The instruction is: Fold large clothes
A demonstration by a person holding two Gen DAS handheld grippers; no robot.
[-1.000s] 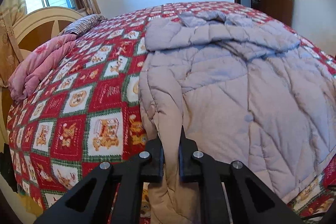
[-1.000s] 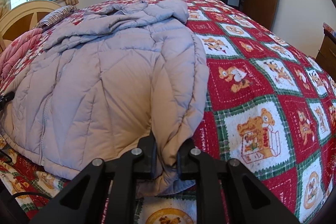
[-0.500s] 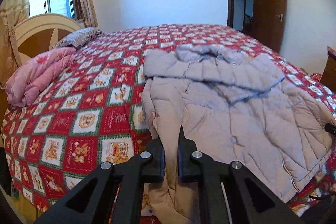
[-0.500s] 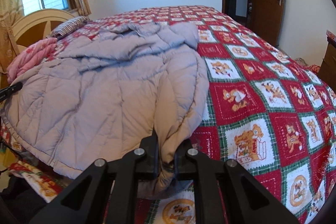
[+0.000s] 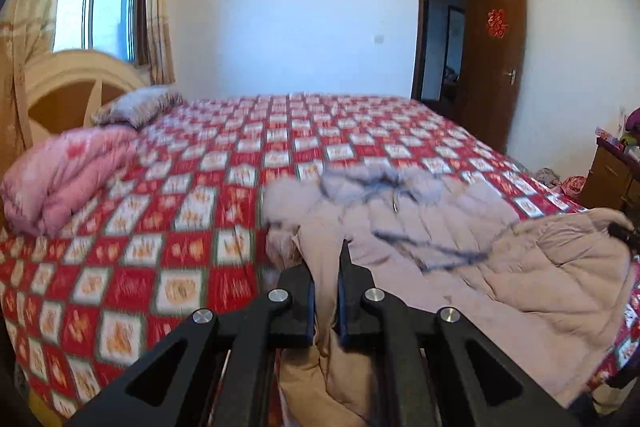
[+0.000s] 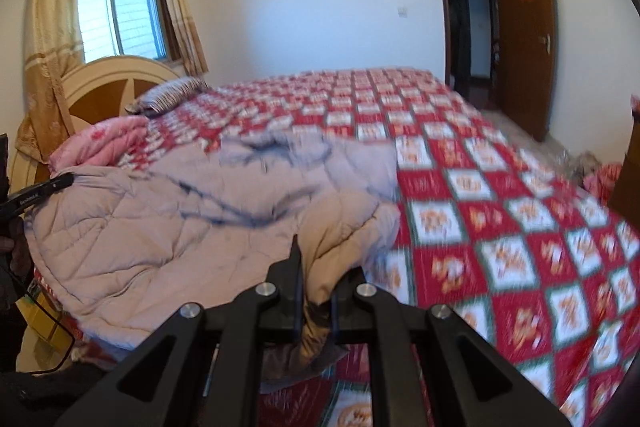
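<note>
A large pale grey-lilac padded coat (image 5: 460,251) lies spread over the near side of the bed, its collar end toward the far side. My left gripper (image 5: 326,291) is shut on the coat's near left hem, which hangs in a fold between the black fingers. In the right wrist view the same coat (image 6: 168,219) fills the left half. My right gripper (image 6: 316,295) is shut on the near right hem, a tan-lined fold bunched between its fingers. Both hems are lifted off the bed. The left gripper's tip (image 6: 44,189) shows at the coat's left corner.
The bed carries a red, white and green patchwork quilt (image 5: 192,211). A rolled pink duvet (image 5: 68,175) and a striped pillow (image 6: 172,93) lie by the headboard (image 6: 108,87). A brown door (image 5: 492,63) stands open at the back right; a wooden cabinet (image 5: 612,175) is at the right.
Both grippers have risen with the coat's near hem held, and the view has tipped up, so the bed sits lower and the walls, window and door show more. The coat's near edge is pulled up.
</note>
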